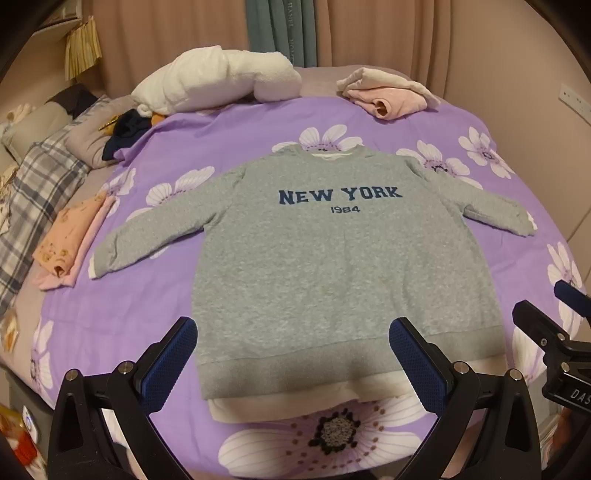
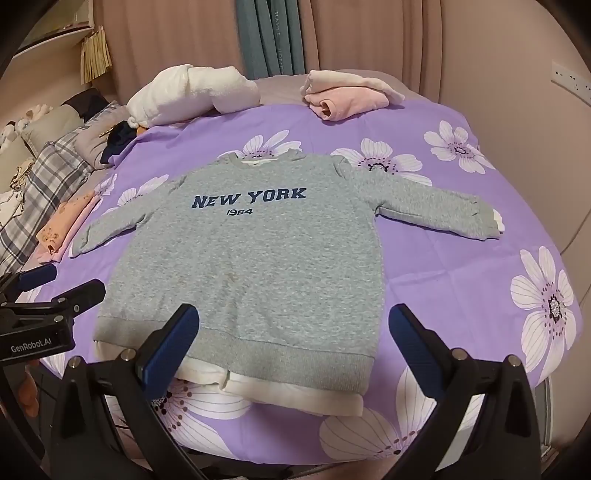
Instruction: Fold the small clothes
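Sweatshirt point(image 1: 317, 258) lies flat, hem just beyond both open tools.

In the left wrist view the right tool point(image 1: 570, 314) is cut off by the right edge, its fingertips only partly seen. In the right wrist view the left tool point(image 2: 55, 284) runs off the left edge. The sweatshirt's point(image 2: 243, 266) hem disappears behind a blue finger point(image 2: 171, 347). The curtain lettering point(image 1: 291, 33) is too blurred to read.
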`<state>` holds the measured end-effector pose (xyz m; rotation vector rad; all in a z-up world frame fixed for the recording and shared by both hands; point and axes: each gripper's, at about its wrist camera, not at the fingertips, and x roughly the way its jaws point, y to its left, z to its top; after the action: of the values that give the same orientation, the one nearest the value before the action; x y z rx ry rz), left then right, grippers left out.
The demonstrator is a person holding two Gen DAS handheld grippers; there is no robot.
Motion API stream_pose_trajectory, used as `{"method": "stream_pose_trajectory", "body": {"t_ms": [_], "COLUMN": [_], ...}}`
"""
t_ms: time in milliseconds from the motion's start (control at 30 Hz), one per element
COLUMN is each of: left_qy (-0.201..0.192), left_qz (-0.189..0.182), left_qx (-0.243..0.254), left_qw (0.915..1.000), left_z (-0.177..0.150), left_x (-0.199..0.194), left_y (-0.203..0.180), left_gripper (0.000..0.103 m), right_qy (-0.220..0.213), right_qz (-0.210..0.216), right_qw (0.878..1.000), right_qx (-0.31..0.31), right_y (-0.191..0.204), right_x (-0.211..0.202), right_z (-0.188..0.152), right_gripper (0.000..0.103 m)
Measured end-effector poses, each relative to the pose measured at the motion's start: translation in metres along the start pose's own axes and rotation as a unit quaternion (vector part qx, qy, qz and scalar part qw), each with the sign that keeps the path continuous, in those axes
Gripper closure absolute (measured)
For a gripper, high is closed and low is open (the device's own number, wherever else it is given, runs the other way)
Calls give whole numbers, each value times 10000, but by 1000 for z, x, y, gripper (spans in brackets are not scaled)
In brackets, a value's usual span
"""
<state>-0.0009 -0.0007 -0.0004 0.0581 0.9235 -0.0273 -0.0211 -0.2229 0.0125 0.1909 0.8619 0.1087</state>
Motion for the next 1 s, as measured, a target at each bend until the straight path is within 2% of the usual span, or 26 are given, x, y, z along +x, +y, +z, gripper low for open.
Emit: {"method": "stream_pose_trajectory", "body": {"t_ms": [1000], "left_qy": [-14], "left_qz": [-14], "left_qx": [3], "left_qw": [10000], "left_z": [0], "left_x": [1], "left_y": [0], "left_gripper": [0], "right_qy": [-5], "right_qz": [-4], "right_qw": [10000], "right_qx": [10], "right_y": [1], "right_x": [0], "right_z": [-2], "right_gripper": [0]}}
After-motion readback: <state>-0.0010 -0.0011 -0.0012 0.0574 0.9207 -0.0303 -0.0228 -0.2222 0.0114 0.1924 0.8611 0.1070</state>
